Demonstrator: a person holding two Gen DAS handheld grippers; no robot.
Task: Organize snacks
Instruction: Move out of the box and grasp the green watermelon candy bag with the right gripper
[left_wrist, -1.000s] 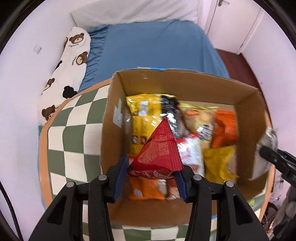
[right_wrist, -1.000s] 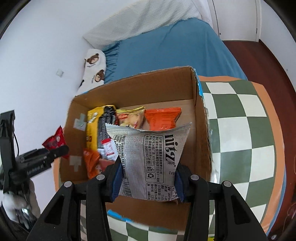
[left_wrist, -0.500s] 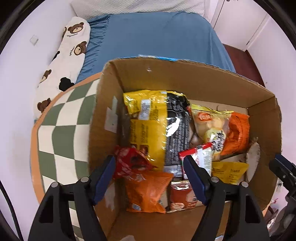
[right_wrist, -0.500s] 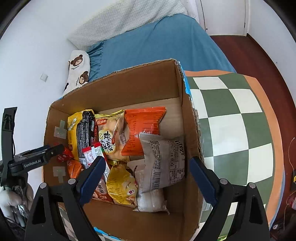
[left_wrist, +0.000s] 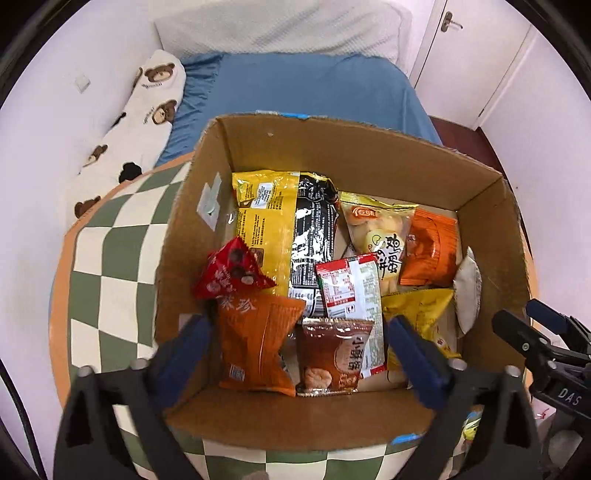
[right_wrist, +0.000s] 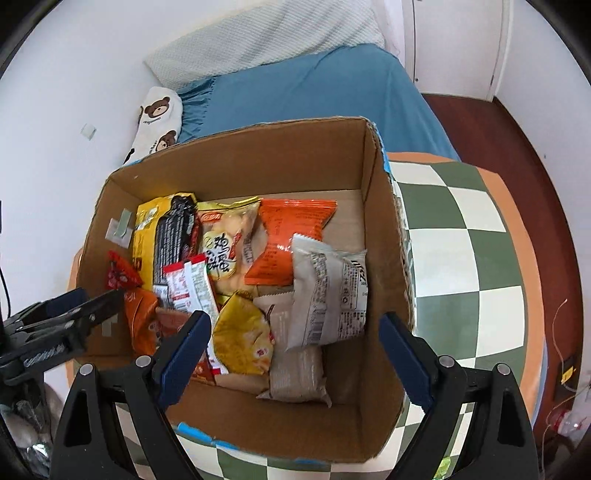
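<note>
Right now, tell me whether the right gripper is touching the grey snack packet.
Apart. In the right wrist view, the right gripper stands open, its jaws wide to either side, while the grey snack packet lies loose in the cardboard box, with clear gaps to both fingers.

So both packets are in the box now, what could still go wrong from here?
The left gripper and right gripper, jaws just opened and empty, hang low over the cardboard box; pulling away could snag its near wall. The red packet leans on the side wall and may slip. The grey packet lies loosely atop another.
</note>
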